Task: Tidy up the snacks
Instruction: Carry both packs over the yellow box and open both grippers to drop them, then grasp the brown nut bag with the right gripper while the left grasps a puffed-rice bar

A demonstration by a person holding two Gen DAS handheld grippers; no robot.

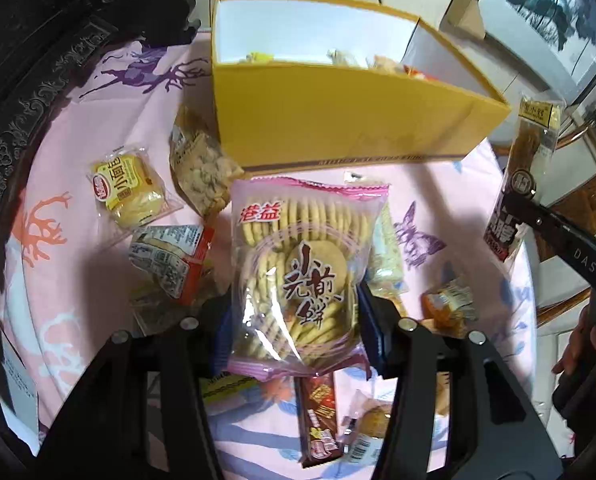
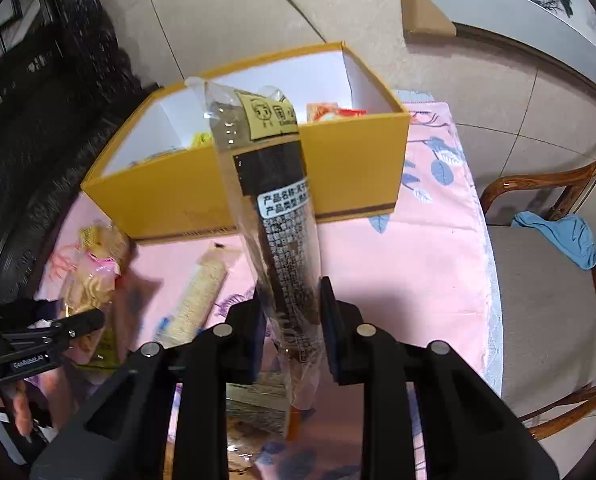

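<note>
gripping cracker bag (image 1: 298,272) left gripper (image 1: 298,320); right gripper (image 2: 291,320) clamps long dark packet (image 2: 273,208).

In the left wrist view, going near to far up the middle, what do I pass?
Left gripper → pink cracker bag clamped between its fingers → yellow box, some snacks already inside.

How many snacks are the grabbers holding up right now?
2. The left gripper holds the pink cracker bag; the right gripper holds the long dark snack stick, both before the yellow box.
</note>
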